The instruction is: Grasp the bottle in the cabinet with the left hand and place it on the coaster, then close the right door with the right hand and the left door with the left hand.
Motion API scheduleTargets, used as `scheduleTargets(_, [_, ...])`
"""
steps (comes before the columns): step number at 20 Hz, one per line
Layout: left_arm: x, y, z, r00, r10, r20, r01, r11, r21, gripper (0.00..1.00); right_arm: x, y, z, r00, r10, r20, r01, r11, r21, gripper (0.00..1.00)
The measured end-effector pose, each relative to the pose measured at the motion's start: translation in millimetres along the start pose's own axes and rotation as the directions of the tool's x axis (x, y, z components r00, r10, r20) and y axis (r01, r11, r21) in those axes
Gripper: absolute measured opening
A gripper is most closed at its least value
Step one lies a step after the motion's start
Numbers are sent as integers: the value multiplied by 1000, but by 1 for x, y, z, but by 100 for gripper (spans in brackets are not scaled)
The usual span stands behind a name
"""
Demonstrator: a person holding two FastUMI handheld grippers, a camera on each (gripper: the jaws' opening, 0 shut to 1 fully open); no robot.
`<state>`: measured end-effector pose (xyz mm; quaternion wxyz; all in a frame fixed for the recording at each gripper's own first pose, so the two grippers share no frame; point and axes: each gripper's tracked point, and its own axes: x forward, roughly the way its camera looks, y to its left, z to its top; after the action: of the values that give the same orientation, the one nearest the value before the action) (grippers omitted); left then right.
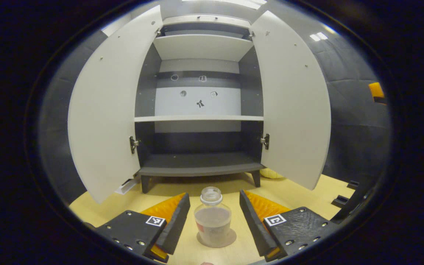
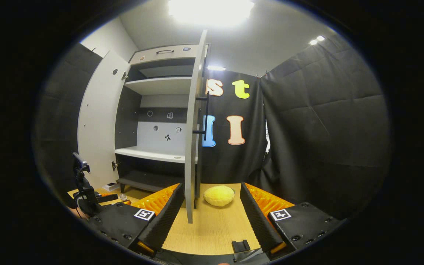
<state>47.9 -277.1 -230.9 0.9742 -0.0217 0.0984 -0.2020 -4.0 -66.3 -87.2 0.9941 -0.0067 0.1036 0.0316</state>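
L gripper (image 1: 214, 217) open | bottle (image 1: 212, 217) btwn fingers, untouched, on coaster (image 1: 230, 239) | R gripper (image 2: 212, 209) open

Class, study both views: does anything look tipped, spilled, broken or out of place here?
Nothing stands out. The bottle stands upright on the coaster, capped, between the open fingers of the left gripper. Both cabinet doors, left and right, hang open and look undamaged. A yellow object lies on the table beside the cabinet.
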Motion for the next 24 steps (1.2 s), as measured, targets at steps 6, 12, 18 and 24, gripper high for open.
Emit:
scheduleTargets(6, [-45,17,78,998,43,43,-43,999,8,82,34,-20,28,999,-34,19,33,999,25,98])
scheduleTargets(12, [-90,66,124,986,152,70,-155,988,27,82,81,-54,70,981,-177,82,172,983,69,99])
scheduleTargets(18, [-109,126,144,967,240,88,-241,971,0,82,131,-51,92,960,-262,95,245,956,160,98])
scheduleTargets(24, [-118,187,152,945,312,104,-308,950,-49,82,149,-31,90,957,-279,83,268,955,124,97])
